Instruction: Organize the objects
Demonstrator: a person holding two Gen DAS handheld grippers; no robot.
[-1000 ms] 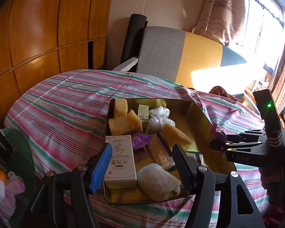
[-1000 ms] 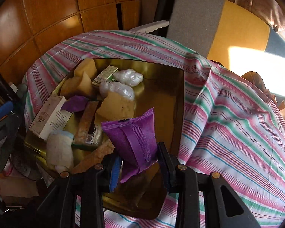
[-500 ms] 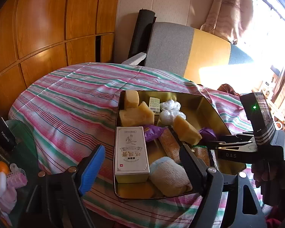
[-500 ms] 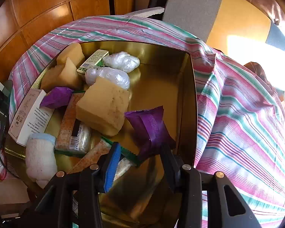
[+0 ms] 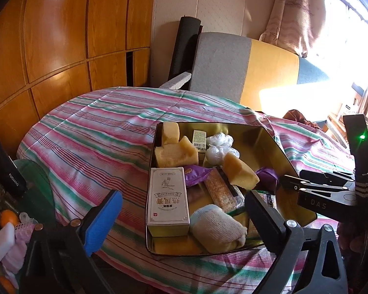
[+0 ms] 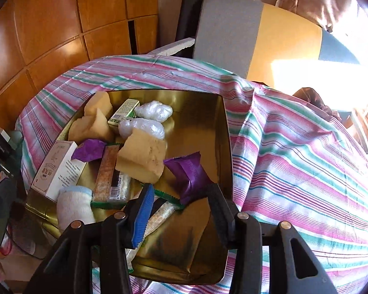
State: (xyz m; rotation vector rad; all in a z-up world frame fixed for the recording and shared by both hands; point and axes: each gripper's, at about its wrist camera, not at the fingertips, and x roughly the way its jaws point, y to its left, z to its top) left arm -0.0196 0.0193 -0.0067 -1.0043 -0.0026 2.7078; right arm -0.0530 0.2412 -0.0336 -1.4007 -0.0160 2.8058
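Release looks done: right gripper [image 6: 180, 207] jaws apart just above purple packet [image 6: 190, 175] inside gold tin [image 6: 227, 132]; lift straight up. Left gripper [image 5: 181, 216] gapes empty beside the tin.

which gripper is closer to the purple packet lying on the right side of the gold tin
Right. The right gripper sits open just behind the purple packet; the left gripper is open at the tin's opposite corner.

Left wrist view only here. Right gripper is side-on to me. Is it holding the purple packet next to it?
Observer: No. In the right wrist view the right gripper has its jaws wide apart; the purple packet lies loose in the tin.
Operator: Any free floor in the tin?
Observer: Yes, bare gold floor just under that gripper, by the near wall.
Operator: Packet touching anything?
Observer: Its upper corner sits by the yellow sponge; contact is unclear.
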